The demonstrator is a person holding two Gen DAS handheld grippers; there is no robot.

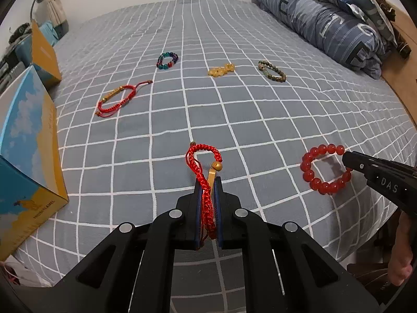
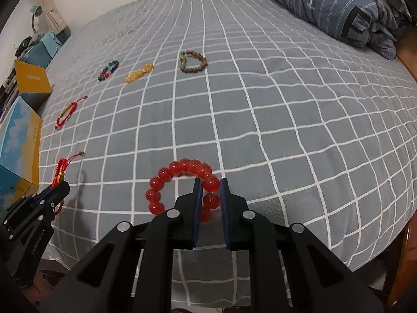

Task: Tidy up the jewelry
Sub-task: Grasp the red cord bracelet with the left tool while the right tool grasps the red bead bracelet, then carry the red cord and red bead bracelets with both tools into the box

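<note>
My left gripper (image 1: 207, 182) is shut on a red braided cord bracelet (image 1: 202, 167) with a gold bead, held just above the checked bedspread (image 1: 234, 120); it also shows in the right wrist view (image 2: 60, 169). My right gripper (image 2: 210, 182) is shut on a red glass-bead bracelet (image 2: 179, 172), its jaws closed on the beads of the ring's right side; in the left wrist view the bracelet (image 1: 310, 164) lies at the near right. Farther off lie a second red cord bracelet (image 1: 117, 99), a multicoloured bead bracelet (image 1: 167, 60), a yellow bead bracelet (image 1: 221, 70) and a brown bead bracelet (image 1: 271, 71).
Two blue-and-yellow boxes (image 1: 23, 161) (image 1: 44, 54) stand along the bed's left edge. A rolled blue quilt (image 1: 325, 20) lies at the far right. The bed's front edge is just below the grippers.
</note>
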